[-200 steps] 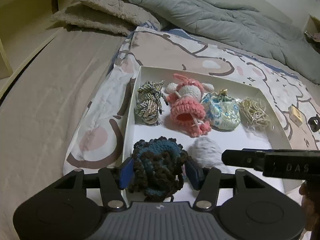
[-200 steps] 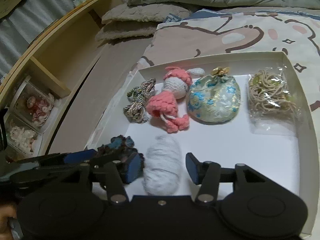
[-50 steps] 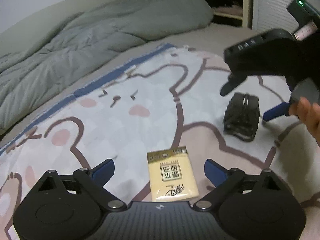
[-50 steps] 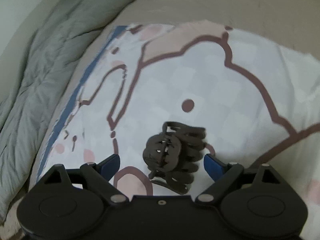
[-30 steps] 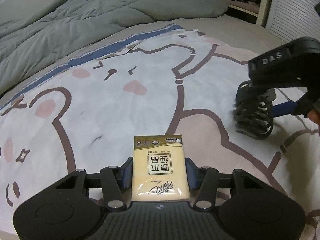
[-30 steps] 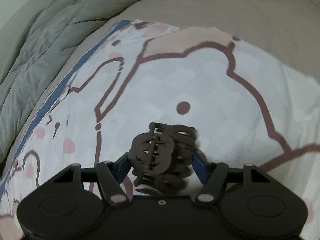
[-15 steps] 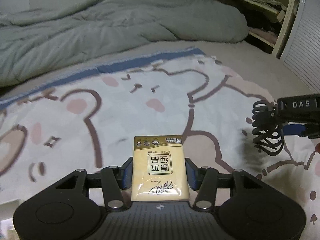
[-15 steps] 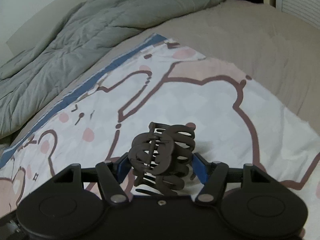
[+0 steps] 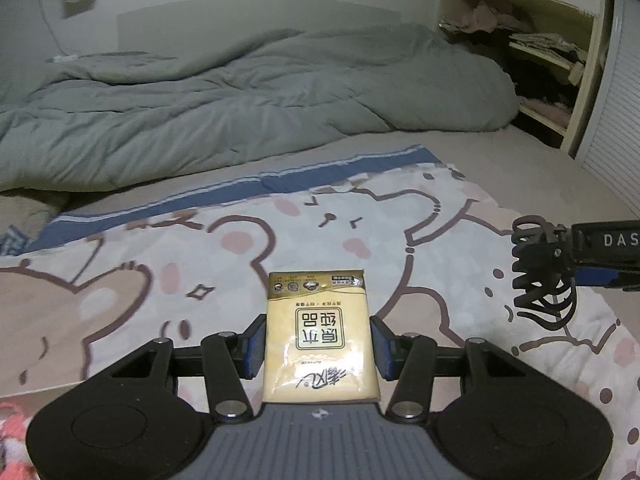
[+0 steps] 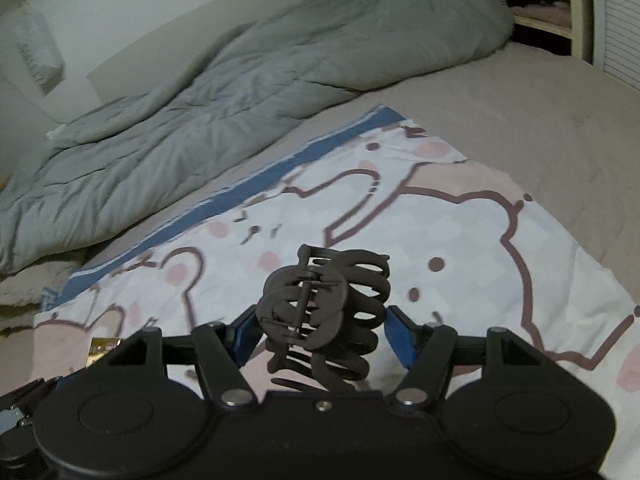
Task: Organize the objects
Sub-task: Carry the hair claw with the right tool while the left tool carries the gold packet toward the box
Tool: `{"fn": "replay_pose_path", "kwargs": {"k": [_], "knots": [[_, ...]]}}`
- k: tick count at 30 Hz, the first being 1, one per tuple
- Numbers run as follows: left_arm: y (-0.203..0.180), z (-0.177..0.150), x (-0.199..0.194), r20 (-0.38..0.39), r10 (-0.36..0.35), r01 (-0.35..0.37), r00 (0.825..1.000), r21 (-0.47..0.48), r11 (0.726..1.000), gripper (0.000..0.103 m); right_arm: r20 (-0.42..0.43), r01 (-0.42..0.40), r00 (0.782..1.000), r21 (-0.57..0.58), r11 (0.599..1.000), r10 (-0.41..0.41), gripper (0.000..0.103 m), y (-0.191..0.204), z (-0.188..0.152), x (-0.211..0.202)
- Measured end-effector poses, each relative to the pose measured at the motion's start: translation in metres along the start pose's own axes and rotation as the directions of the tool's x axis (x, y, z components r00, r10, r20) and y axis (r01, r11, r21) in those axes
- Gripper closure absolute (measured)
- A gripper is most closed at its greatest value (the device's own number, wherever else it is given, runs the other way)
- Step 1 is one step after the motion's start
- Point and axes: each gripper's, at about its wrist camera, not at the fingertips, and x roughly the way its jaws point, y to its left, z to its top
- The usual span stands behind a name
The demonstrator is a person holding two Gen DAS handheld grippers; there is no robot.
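Now my left tongs [image 9: 318,344] clamp the tissue pack [image 9: 319,336], right tongs [image 10: 322,332] clamp the hair claw [image 10: 324,316] — its curved teeth could slip free mid-carry.

Right gripper [image 10: 322,334] clamps a dark hair claw [image 10: 324,316] above the blanket [image 10: 460,240].

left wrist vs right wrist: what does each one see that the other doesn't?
Left wrist only: the left gripper shut on the yellow tissue pack, the label readable, and a bit of pink knit at bottom left.

Right wrist only: the right gripper shut on the dark hair claw, with its spring showing.

Both: the claw, the bear-print sheet, the grey duvet.
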Motion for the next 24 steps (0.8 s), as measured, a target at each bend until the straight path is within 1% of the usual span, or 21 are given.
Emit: {"fn": "replay_pose_path", "kwargs": {"k": [6,11,17,21,24], "knots": [[0.011,-0.008,-0.033,0.022,0.031,-0.030,0.999,-0.032,0.999,0.050,0.008,-0.056,0.998,-0.029,0.998,0.056,0.036,0.020,-0.014,-0.025],[0.017,-0.017,-0.054,0.036,0.064,-0.061,0.997,-0.061,0.996,0.050,0.011,-0.090,0.996,-0.063,0.994,0.091,0.036,0.034,-0.030,-0.036],[0.022,-0.027,-0.074,0.053,0.094,-0.090,0.994,-0.081,0.993,0.050,0.015,-0.124,0.992,-0.108,0.986,0.126,0.036,0.049,-0.043,-0.047],[0.029,-0.036,-0.084,0.059,0.111,-0.104,0.992,-0.109,0.989,0.050,0.013,-0.145,0.989,-0.128,0.981,0.148,0.036,0.057,-0.049,-0.052],[0.036,-0.043,-0.089,0.061,0.110,-0.101,0.992,-0.140,0.985,0.050,0.007,-0.161,0.986,-0.145,0.976,0.164,0.036,0.064,-0.055,-0.055]]}}
